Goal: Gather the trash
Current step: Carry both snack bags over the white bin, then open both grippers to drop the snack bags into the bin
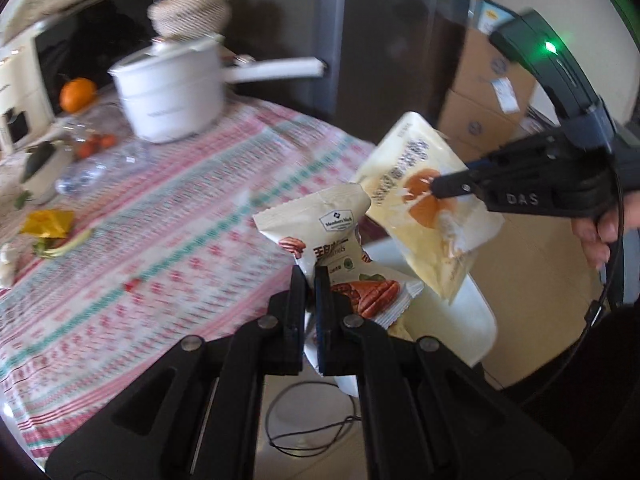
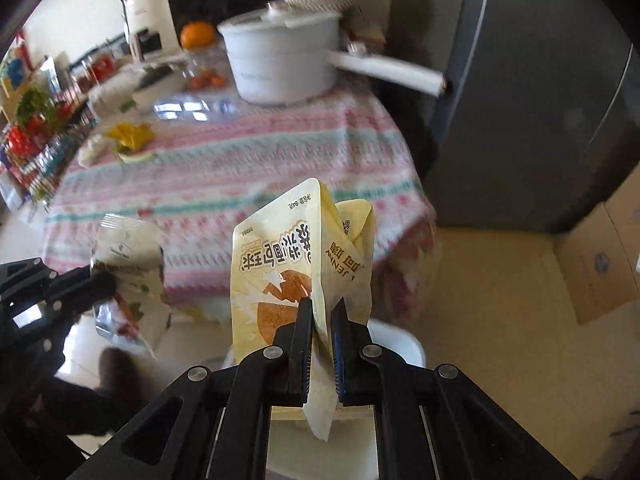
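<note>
My left gripper [image 1: 311, 280] is shut on a white pecan snack wrapper [image 1: 320, 228], held just past the table's edge. It also shows at the left of the right wrist view [image 2: 128, 264]. My right gripper [image 2: 322, 312] is shut on a yellow snack bag [image 2: 272, 256] with orange print; in the left wrist view the bag [image 1: 432, 204] hangs to the right, pinched by the right gripper [image 1: 436, 188]. Below both wrappers stands a white bin [image 1: 460, 320], also in the right wrist view [image 2: 400, 340]. A crumpled yellow wrapper [image 1: 48, 222] lies on the table.
The round table [image 1: 160, 220] has a patterned cloth. On it stand a white pot [image 1: 172, 88] with a long handle, an orange [image 1: 77, 94], clear plastic packaging [image 1: 100, 160] and vegetable scraps [image 1: 60, 248]. Cardboard boxes [image 1: 484, 92] stand by the wall. A dark fridge [image 2: 520, 100] stands right of the table.
</note>
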Demonstrator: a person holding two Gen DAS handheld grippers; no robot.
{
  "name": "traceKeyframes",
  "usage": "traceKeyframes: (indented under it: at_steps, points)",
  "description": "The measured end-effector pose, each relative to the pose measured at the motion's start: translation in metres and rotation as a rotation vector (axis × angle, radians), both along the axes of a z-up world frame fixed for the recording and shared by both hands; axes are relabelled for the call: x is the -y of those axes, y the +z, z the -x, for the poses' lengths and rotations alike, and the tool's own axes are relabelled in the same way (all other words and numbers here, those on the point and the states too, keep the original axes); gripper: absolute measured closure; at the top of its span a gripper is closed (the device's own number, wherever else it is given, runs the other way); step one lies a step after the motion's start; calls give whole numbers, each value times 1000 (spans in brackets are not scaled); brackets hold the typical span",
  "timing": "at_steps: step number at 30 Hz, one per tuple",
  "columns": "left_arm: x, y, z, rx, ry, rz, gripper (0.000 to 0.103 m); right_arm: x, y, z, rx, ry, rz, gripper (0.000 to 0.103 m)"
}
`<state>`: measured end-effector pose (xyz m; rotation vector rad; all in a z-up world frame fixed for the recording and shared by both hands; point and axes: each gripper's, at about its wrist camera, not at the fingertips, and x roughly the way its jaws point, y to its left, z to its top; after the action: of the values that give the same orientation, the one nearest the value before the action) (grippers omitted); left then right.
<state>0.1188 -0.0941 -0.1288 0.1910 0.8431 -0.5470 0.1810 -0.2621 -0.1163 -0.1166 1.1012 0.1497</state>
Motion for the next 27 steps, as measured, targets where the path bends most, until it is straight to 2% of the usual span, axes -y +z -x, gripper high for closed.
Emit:
traceKeyframes:
  at_steps: [9, 15, 20, 22, 24, 27]
  points:
    - [37, -51, 2, -146, -87, -64, 98, 27, -41, 14, -154, -13, 50, 93]
    - [54, -70, 9, -178, -132, -110, 97, 38, -64, 17, -242, -16, 85, 92]
    - [50, -73, 8, -199, -130, -120, 86, 46, -66, 16, -275, -45, 36, 84]
    - [45, -70, 6, -201, -118, -115, 71, 47, -63, 15, -270, -47, 35, 81]
    - [39, -67, 5, -193, -97, -109, 59, 49, -58, 14, -256, -55, 28, 67]
    - [33, -62, 4, -182, -76, -110, 57, 47, -50, 10, -235, -62, 13, 60]
